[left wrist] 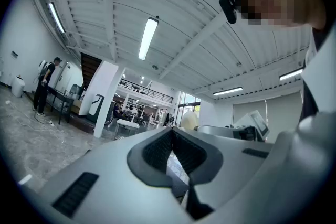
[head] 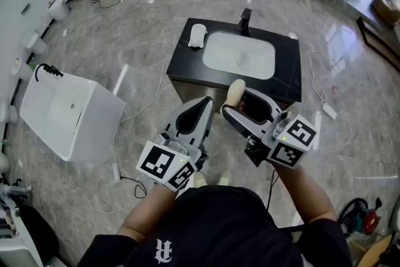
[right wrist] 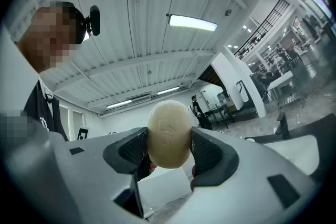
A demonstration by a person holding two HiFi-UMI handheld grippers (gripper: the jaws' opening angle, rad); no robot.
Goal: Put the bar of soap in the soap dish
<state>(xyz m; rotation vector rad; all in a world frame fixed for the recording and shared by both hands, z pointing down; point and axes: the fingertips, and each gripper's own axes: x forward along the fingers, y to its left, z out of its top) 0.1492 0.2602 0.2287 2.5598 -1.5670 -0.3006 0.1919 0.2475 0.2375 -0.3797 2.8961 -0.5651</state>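
Soap bar, cream oval [right wrist: 169,134], sits clamped between my right gripper's [right wrist: 168,150] wide-spread pads, raised clear for carrying to the white soap dish [head: 197,35] on the black vanity counter [head: 185,65], well ahead. My left gripper [left wrist: 172,150] is closed, empty, idle alongside.

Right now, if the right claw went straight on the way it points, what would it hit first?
Probably the front edge of the black counter, before the sink basin: the right claw, shut on the bar of soap, aims there. Height is unclear; it may pass above.
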